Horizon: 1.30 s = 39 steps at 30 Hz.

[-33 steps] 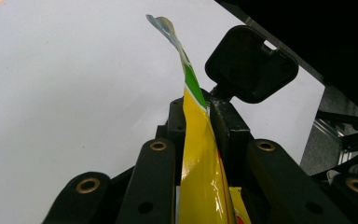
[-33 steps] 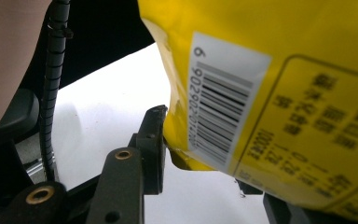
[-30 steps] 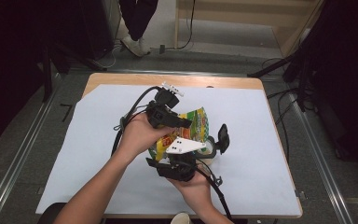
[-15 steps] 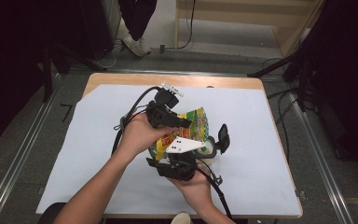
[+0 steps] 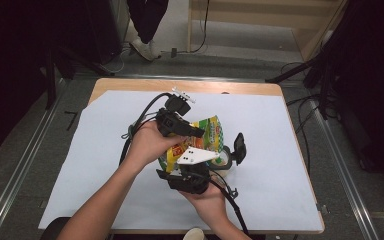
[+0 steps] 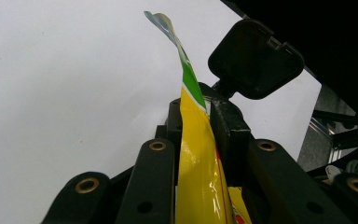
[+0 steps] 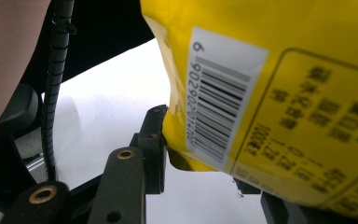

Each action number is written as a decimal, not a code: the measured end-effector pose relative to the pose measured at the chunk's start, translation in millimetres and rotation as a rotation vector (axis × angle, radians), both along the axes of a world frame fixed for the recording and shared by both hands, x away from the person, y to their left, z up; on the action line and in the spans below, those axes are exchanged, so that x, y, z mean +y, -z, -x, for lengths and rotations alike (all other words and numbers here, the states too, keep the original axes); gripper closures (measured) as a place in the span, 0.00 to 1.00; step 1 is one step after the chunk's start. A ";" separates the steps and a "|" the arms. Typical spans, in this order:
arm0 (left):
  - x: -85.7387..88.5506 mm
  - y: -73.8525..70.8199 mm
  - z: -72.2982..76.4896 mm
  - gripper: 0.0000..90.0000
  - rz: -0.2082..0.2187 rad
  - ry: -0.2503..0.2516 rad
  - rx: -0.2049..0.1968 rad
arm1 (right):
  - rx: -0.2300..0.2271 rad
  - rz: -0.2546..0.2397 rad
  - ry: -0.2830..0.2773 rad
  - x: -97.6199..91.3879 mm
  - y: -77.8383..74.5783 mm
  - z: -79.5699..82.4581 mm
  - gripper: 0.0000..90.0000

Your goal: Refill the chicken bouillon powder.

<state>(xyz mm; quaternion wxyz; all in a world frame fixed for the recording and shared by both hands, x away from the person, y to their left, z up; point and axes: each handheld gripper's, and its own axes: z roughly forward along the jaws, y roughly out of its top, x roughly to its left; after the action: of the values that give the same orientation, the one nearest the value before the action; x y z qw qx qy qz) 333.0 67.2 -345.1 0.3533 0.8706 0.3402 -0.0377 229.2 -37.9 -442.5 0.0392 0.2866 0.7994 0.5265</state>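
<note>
A yellow and green snack bag (image 5: 211, 131) is held above the table between both grippers. My left gripper (image 5: 198, 134) comes in from the left, and its jaws pinch the bag's flat edge (image 6: 198, 158), which stands up between them. My right gripper (image 5: 204, 163), with a white three-cornered plate on top, reaches up from below. Its jaws (image 7: 209, 172) stand around the bag's lower corner (image 7: 307, 70), where the barcode is. The left finger (image 7: 153, 140) presses on that corner, while the bag hides most of the other finger.
A pale sheet (image 5: 280, 135) covers the wooden table (image 5: 180, 86). A black square pad on a stem (image 5: 239, 147) and a small clear ring-shaped thing (image 5: 225, 159) sit just right of the bag. Black cables (image 5: 140, 122) trail from the grippers. Metal rails run along both table sides.
</note>
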 end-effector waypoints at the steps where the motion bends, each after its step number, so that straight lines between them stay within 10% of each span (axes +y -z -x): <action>1: 0.0 0.0 0.0 0.88 0.000 0.000 0.000 | 0.000 0.000 0.000 0.0 0.0 0.0 0.70; 39: -2.6 -3.8 2.1 0.88 -0.004 -0.010 -0.015 | 0.014 -0.027 0.004 0.8 -1.5 -0.4 0.71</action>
<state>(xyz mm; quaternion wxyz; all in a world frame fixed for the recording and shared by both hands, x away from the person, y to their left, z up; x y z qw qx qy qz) 330.9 64.6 -341.3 0.3545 0.8699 0.3418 -0.0286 229.6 -37.1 -441.0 0.0307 0.2923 0.7921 0.5350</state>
